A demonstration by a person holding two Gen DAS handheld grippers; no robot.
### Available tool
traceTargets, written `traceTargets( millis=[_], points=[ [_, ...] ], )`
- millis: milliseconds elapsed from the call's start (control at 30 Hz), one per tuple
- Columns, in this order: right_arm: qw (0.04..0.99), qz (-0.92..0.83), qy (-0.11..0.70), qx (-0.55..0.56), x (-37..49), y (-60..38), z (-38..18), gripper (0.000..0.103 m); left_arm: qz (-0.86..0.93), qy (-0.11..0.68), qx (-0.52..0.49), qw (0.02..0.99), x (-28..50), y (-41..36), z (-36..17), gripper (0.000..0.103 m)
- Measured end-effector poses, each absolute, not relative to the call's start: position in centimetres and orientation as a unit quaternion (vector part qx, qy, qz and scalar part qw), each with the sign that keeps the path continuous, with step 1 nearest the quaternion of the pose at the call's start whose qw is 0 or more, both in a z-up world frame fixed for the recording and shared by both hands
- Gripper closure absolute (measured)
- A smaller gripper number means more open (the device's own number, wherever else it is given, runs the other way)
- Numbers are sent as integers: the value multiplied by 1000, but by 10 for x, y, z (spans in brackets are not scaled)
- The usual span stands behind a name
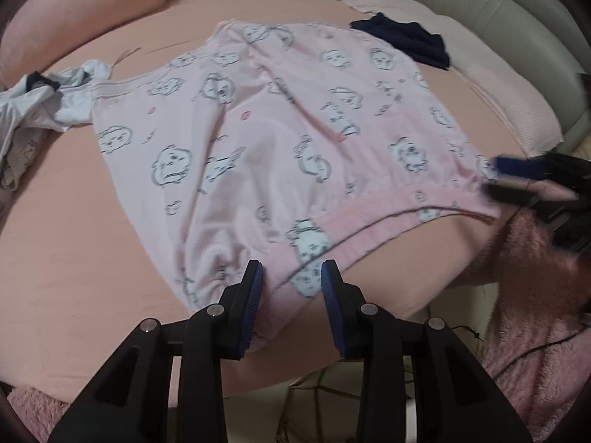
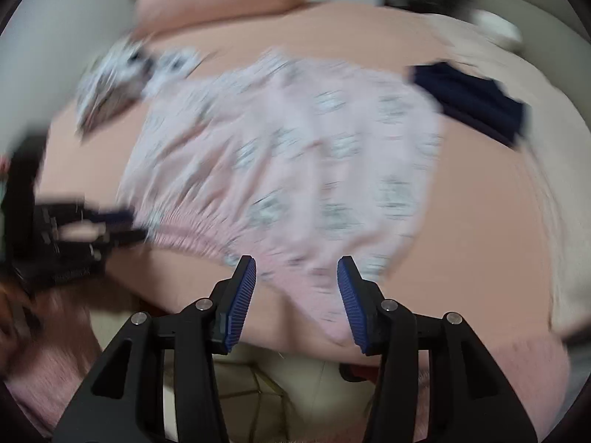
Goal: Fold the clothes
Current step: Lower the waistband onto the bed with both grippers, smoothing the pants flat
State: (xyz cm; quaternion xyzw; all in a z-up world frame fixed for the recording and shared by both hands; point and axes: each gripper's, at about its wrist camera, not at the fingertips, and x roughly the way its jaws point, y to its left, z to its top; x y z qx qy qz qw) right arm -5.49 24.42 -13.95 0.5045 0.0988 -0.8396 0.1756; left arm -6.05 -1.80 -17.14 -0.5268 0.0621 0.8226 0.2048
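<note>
Pink printed garment [image 1: 280, 140] spread flat on bed [image 1: 74, 229], hem between both tongs for squaring. Left tongs [image 1: 291, 277] apart, not clamping. Right tongs [image 2: 296, 273] apart, hem corner loose.

A wide bed [image 1: 92, 229] covered by a smooth salmon-pink sheet is seen, edged at the far right by a padded grey-beige headboard [image 1: 491, 3]. A plump pink pillow [image 1: 74, 7] is laid at the far left, and a pale pink textured blanket [image 1: 509, 103] is spread along the right
</note>
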Motion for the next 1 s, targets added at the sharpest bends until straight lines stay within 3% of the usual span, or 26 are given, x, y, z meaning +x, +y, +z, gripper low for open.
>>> traceTargets(
  millis=[200, 267, 333, 767, 833, 900, 1000],
  points=[
    [170, -820, 157, 523, -65, 222, -181, 65, 823, 76, -528, 194, -62, -11, -180, 72],
    [169, -829, 144, 513, -62, 227, -176, 79, 828, 65, -522, 196, -63, -12, -177, 76],
    [168, -840, 125, 500, -59, 235, -172, 87, 829, 47, -520, 201, -66, -15, -176, 76],
    [179, -859, 63, 475, -57, 244, -161, 84, 840, 66, -503, 194, -68, -8, -183, 72],
    [157, -867, 79, 466, -58, 242, -163, 82, 846, 72, -497, 178, -72, -4, -186, 75],
    [153, -870, 92, 459, -56, 239, -165, 82, 852, 74, -489, 171, -71, -3, -184, 87],
    [164, -876, 89, 445, -51, 236, -159, 86, 860, 69, -474, 179, -66, -7, -174, 92]
  ],
)
